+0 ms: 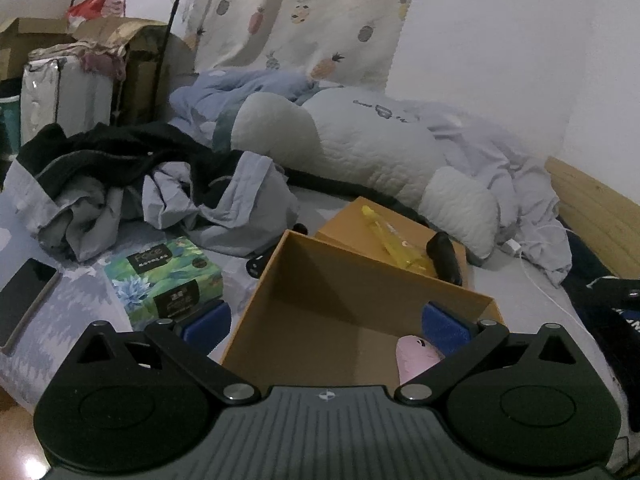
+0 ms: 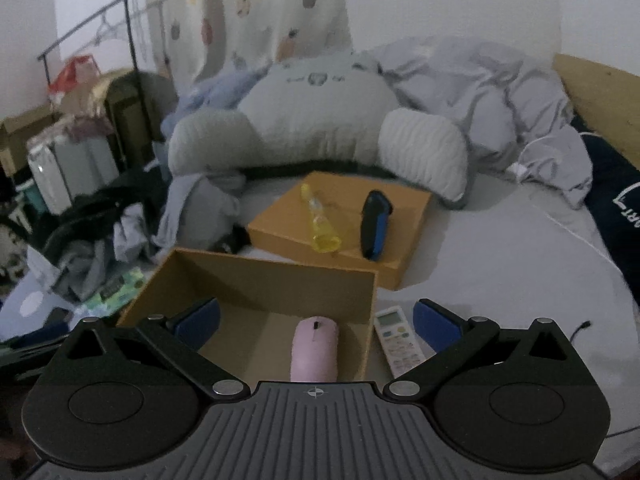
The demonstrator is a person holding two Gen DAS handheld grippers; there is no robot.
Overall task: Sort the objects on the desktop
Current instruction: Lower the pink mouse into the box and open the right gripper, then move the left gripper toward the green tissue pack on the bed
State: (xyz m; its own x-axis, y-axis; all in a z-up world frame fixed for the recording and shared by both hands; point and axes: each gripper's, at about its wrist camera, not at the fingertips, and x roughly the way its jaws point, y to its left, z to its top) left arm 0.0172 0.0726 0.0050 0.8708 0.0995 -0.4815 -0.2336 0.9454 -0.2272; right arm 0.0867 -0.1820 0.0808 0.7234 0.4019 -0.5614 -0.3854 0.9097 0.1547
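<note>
Pink mouse lies in the open box; right gripper spread wide, empty above it.

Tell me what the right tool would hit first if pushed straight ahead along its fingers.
Most likely the pink mouse lying in the open cardboard box, which sits dead centre between the open right tool's fingers. Depth is unclear; aimed a little higher, it could meet the box's far wall instead.

Open tan cardboard box is looking matt and papery. Pink plastic mouse inside is showing a smooth, slightly satin shell. Yellow clear plastic bottle is shining glossy on the flat tan cardboard lid. White plastic remote is looking smooth. Grey cloth bedsheet is lying soft, matt. Green tissue pack is gleaming, plastic-wrapped.
</note>
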